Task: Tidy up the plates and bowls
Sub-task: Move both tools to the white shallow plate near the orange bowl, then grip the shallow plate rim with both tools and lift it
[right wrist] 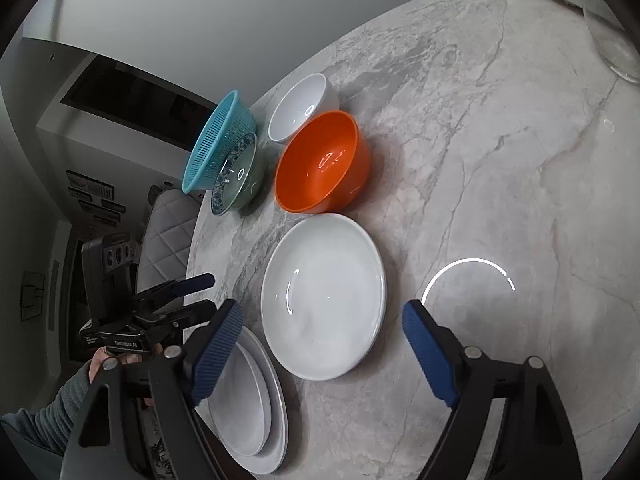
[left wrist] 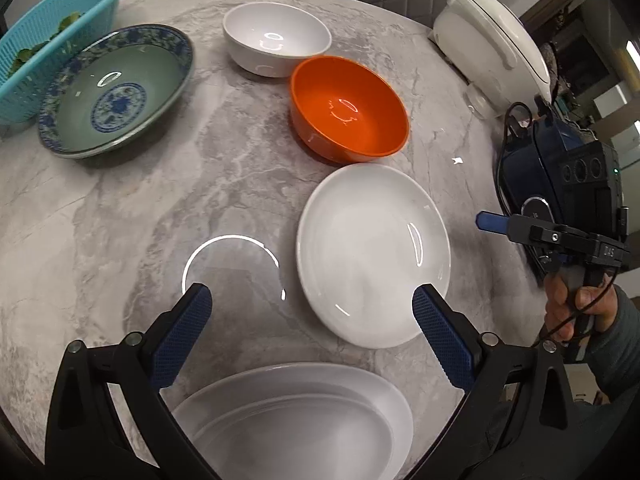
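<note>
Left gripper released, empty | right gripper released, empty, I aimed it over the round white shallow plate on grey marble worktop | two white plates sat nested at near edge, likely the stacking spot | orange plastic bowl unstacked.

Small white lettering on left gripper body and right gripper body, too blurred to read
</note>
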Motion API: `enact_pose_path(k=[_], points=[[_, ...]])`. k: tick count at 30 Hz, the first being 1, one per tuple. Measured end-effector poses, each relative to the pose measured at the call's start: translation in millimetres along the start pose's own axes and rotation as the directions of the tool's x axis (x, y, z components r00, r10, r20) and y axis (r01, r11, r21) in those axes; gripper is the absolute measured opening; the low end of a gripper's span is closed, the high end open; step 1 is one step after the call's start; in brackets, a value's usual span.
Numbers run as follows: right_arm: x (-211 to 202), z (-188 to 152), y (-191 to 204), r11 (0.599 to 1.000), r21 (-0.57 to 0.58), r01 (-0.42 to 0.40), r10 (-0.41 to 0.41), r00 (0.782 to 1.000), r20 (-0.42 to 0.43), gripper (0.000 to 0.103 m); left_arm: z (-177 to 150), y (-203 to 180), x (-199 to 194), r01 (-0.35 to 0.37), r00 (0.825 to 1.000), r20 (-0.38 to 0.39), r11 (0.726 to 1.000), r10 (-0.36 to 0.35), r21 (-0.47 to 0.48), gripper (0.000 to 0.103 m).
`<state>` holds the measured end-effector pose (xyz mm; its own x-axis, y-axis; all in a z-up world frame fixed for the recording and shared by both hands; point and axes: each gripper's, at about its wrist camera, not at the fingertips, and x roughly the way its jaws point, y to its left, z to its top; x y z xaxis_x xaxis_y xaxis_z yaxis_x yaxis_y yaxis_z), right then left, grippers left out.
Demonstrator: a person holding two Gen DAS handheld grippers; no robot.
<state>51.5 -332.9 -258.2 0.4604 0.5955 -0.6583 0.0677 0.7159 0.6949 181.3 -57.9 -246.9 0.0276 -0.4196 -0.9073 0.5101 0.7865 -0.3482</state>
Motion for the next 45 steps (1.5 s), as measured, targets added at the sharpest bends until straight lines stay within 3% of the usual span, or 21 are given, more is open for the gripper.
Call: enact_pose_path(k=[3,5,7,17,21,23,25,32,37,42,45], points=[[11,6,-13,0.999,0.016,-0.027,0.028,0.999,-0.046,0.078,6,3,20,0.024,0.999,-0.038,1.000,-0.024,-0.014,0.097],[17,8,-21,0.999,0.032,-0.033,0.035,0.997,-0.071,0.076,9,8,32,0.058,0.997,-0.054,0.997,-0.061,-0.040,0.086],[22,11,-26,0.998,0.039,-0.052,0.055,0.995,-0.083,0.073,12,10,42,0.059,0.995,-0.073,0.997,-0.062,-0.042,0.065],[38,12,-35,0.992,0.063,-0.110,0.118,0.982,-0.144,0.068,18,12,80,0.090,0.986,-0.136,0.994,-0.098,-0.064,0.063],[47,10,-34,0.991,0.068,-0.118,0.128,0.975,-0.179,0.061,22,10,86,0.110,0.984,-0.131,0.992,-0.119,-0.068,0.062],[51,9,-34,0.992,0.069,-0.109,0.120,0.974,-0.194,0.059,24,10,89,0.119,0.982,-0.138,0.990,-0.128,-0.073,0.051],[54,10,-33,0.991,0.069,-0.111,0.123,0.972,-0.198,0.055,25,8,93,0.118,0.980,-0.155,0.990,-0.128,-0.074,0.029],[57,7,-32,0.990,0.086,-0.109,0.125,0.968,-0.216,0.049,27,6,97,0.134,0.977,-0.152,0.986,-0.147,-0.096,0.027],[61,7,-32,0.991,0.102,-0.083,0.105,0.968,-0.228,0.034,21,13,89,0.129,0.977,-0.157,0.987,-0.143,-0.095,0.026],[62,6,-40,0.991,0.124,-0.052,0.080,0.970,-0.231,0.013,20,16,90,0.099,0.978,-0.174,0.990,-0.116,-0.104,0.008],[60,5,-43,0.991,0.127,-0.047,0.076,0.970,-0.229,0.012,22,16,91,0.087,0.977,-0.187,0.991,-0.104,-0.097,0.007]])
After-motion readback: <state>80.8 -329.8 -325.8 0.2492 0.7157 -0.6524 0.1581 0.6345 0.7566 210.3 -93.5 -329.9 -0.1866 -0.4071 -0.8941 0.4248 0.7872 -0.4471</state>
